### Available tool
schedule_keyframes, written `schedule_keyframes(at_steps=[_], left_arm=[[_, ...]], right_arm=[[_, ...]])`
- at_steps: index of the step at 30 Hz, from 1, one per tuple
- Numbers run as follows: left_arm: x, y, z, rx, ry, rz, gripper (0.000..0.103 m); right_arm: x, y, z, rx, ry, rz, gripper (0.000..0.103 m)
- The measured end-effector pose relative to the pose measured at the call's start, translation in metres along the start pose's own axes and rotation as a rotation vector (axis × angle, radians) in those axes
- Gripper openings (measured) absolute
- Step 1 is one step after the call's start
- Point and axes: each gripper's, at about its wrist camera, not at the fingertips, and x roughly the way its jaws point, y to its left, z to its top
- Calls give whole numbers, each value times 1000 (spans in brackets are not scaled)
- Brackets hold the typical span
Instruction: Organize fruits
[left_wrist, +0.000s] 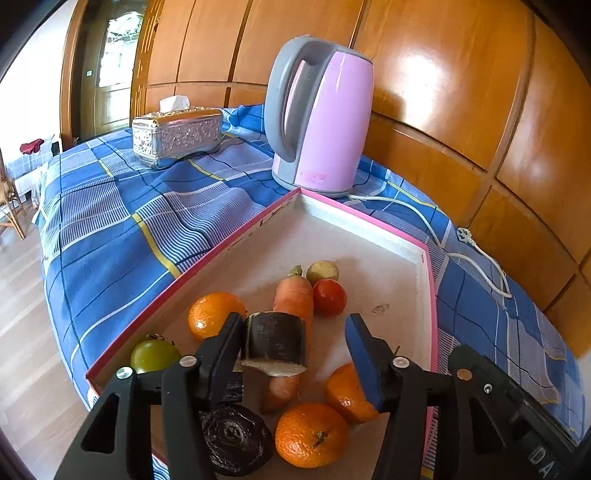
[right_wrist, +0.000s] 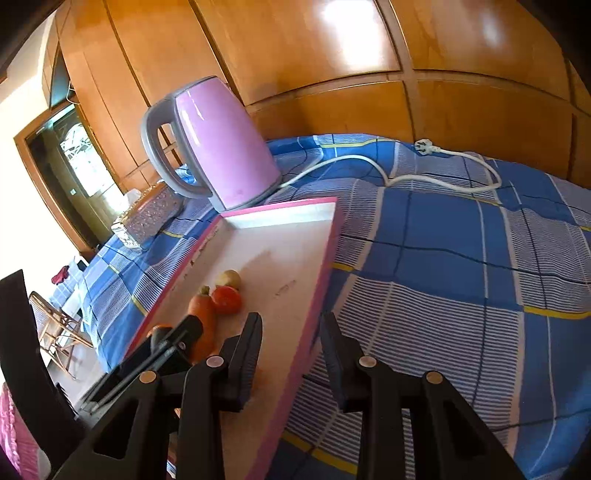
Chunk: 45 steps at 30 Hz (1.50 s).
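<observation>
Eggplant chunk (left_wrist: 275, 341) is barely touched by the half-open left gripper (left_wrist: 301, 354), so it could get tipped onto the carrot (left_wrist: 291, 301).

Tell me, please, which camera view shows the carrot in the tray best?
The left wrist view: the carrot lies in plain sight in the pink-rimmed tray, only its middle hidden by the dark eggplant piece. The right wrist view shows only its upper part, with the left gripper covering the rest.

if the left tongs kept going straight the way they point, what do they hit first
Probably the eggplant chunk, which sits between the open left tongs, against the left finger and lying on the carrot. Beyond it is the tray floor; depth is unclear.
</observation>
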Motion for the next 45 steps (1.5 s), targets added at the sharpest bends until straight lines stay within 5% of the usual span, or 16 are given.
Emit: schedule_keyframes(at_steps=[23,45], left_arm=[[-29,-8,-12,62,-59,-30,89],[-87,2,-47,156,-82,-80,97]], right_arm=[[-33,-4,-21,-41,-46,-166,37],[-66,8,-61,-143,-74,-312,38]])
